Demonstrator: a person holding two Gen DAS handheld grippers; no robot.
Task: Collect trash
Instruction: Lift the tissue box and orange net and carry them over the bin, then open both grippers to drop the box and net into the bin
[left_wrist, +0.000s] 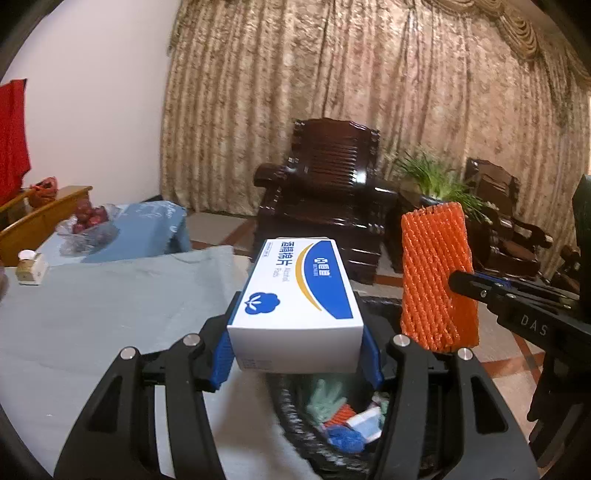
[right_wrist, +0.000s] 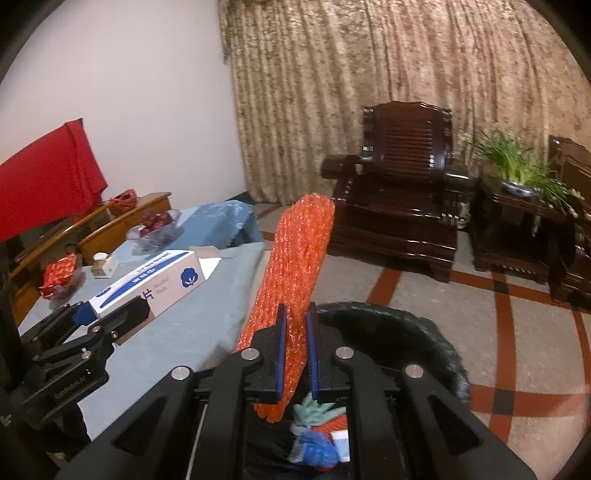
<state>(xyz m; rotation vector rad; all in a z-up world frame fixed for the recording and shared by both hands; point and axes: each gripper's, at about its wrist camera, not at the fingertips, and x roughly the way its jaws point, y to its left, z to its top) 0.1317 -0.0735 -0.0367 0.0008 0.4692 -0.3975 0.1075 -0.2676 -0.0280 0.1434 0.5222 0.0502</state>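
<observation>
Both fingers grip: left (left_wrist: 297, 354) box (left_wrist: 295, 295), right (right_wrist: 295, 354) foam net (right_wrist: 291, 266) (above bin (right_wrist: 424, 332)).

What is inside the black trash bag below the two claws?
In the black trash bag: a pale green glove, orange foam netting, a crumpled blue piece and a white-blue packet. Anything deeper is covered.

A home living room: carved dark wooden armchairs (right_wrist: 399, 184), heavy draped curtains (left_wrist: 369, 92), and a potted plant (right_wrist: 517, 166).
</observation>
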